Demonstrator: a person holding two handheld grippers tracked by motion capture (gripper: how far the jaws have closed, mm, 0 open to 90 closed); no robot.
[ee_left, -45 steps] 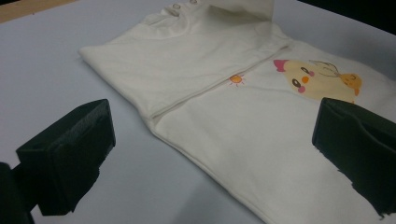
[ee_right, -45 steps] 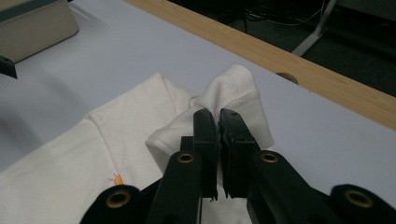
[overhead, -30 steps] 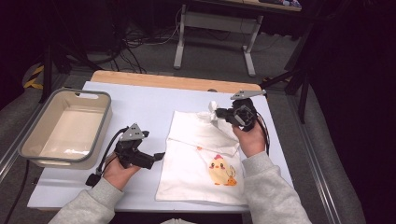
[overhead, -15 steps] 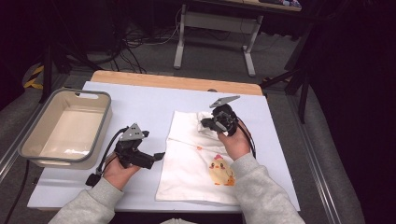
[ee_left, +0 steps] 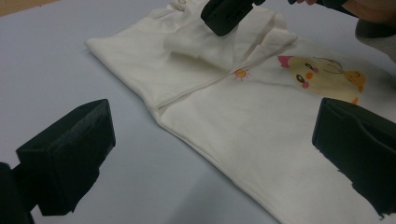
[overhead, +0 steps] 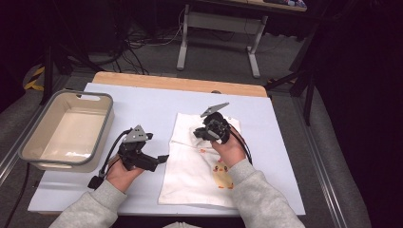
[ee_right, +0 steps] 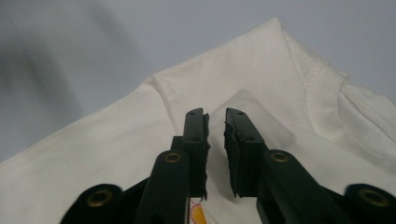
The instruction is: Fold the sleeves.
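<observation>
White shirt (overhead: pixel 199 166) spread flat on the pale sheet (overhead: pixel 142 102) covering the table, yellow chick print (overhead: pixel 221 171) toward the near edge, top part folded over onto itself. All else placed from that shirt.

Right gripper (overhead: pixel 198 133) over the shirt's folded far end, grey three-cornered plate up top, jaw tips close above the cloth. Seen again in the left gripper view (ee_left: pixel 224 16), black tip down on the raised fold (ee_left: pixel 198 44). Jaws just been opening, now a narrow slit apart in the right gripper view (ee_right: pixel 215 122), nothing pinched between the pads, folded flap (ee_right: pixel 252 112) lying just ahead of the tips and below them. Can't tell whether the tips actually touch the fabric.

Left gripper (overhead: pixel 161 159) just off the shirt's left edge, resting low over the bare sheet, tips pointed at the cloth. Spread wide in its own view (ee_left: pixel 215 144), pads far apart, holding nothing, shirt edge lying between and beyond them.

Grey bin (overhead: pixel 28 152) well left of the shirt, at the table's left side, pale inside. Wooden table edge (overhead: pixel 180 83) showing beyond the shirt's far end.
</observation>
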